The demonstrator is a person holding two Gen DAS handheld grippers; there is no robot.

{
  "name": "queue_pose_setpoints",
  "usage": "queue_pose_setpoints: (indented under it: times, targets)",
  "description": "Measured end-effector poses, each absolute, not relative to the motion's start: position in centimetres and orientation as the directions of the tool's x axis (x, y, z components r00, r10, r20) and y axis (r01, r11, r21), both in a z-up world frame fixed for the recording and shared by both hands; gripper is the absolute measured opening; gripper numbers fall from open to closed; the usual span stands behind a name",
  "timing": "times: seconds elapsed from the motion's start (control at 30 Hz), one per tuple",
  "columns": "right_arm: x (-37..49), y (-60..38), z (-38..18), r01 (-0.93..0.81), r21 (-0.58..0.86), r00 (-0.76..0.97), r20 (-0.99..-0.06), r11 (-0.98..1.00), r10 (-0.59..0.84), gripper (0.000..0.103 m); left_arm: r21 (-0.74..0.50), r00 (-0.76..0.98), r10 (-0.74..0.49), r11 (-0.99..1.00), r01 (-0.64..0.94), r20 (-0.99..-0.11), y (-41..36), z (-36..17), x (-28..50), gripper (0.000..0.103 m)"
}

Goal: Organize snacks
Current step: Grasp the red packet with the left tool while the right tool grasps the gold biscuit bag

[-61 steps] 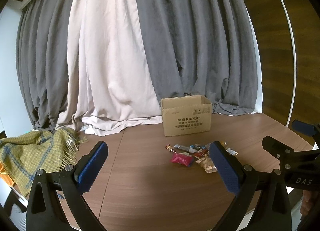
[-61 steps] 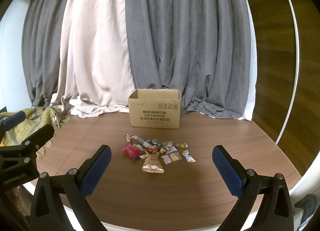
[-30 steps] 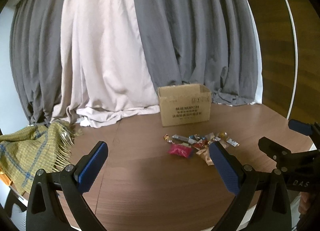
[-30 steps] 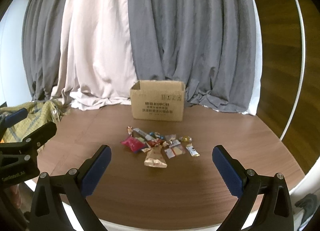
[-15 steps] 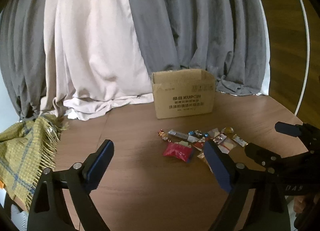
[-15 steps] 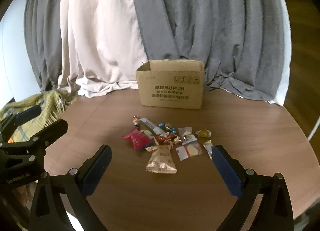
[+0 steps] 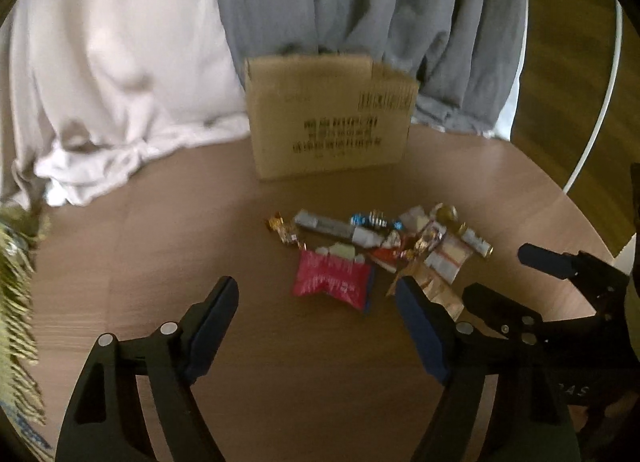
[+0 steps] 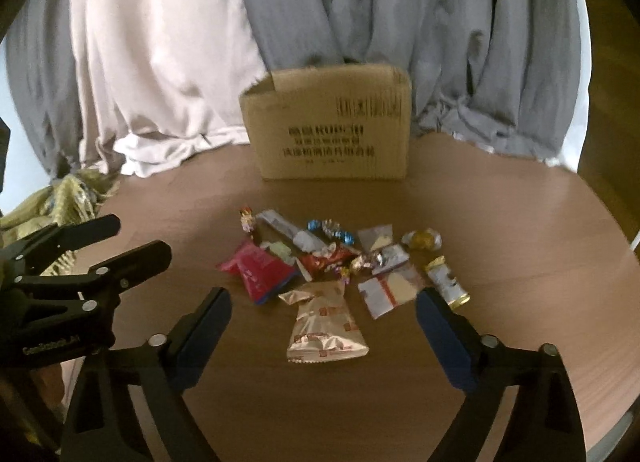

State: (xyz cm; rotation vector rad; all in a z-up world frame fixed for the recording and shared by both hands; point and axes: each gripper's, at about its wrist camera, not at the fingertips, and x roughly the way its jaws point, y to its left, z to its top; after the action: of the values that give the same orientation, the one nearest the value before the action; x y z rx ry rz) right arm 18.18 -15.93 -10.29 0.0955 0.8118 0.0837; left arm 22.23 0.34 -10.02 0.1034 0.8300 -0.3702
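Left wrist: left gripper (image 7: 316, 302) jaws wide, closing, nothing between; crinkled pink packet (image 7: 331, 280) just beyond at 12 o'clock. Right wrist: right gripper (image 8: 322, 312) wide, closing; glossy tan pouch (image 8: 325, 322) between fingertips, untouched; cardboard box (image 8: 328, 126) at 12 o'clock

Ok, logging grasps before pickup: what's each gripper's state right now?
Left gripper: closing, nothing held, pink snack packet ahead.
Right gripper: closing, empty.

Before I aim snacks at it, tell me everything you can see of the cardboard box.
The cardboard box is plain brown corrugated card with dark print and a barcode-like mark on its front. It stands upright at the table's far side, against the curtains, behind the snack pile. Its inside is hidden. Neither gripper touches it.
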Motion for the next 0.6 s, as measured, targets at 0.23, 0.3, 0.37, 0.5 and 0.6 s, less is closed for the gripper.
queue_pose_setpoints:
  times: [0.23,0.3,0.37,0.5,0.6]
  targets:
    - [21.3,-15.4,-13.4,-0.037,0.137,0.6,-0.789,0.99,0.132,0.081,-0.092,0.531,-0.305,0.916,0.389,-0.79,0.3,-13.0,25.8,0.078]
    - [22.1,-15.6,-14.1,-0.017,0.159,0.568,-0.811,0.987,0.14,0.081,-0.093,0.525,-0.313,0.91,0.403,-0.792,0.1,-13.6,26.5,0.078]
    - [22.8,-15.6,-14.9,-0.002,0.165,0.545,-0.827,0.986,0.14,0.081,-0.114,0.501,-0.328,0.905,0.41,-0.801,-0.1,-14.6,27.5,0.078]
    - [23.8,-15.4,-15.8,-0.001,0.155,0.507,-0.852,0.988,0.134,0.077,-0.178,0.452,-0.365,0.897,0.405,-0.814,-0.3,-16.0,29.1,0.078]
    - [24.2,-15.3,-16.4,-0.007,0.159,0.486,-0.862,0.987,0.142,0.077,-0.202,0.43,-0.373,0.898,0.392,-0.822,-0.4,-17.1,30.1,0.078]
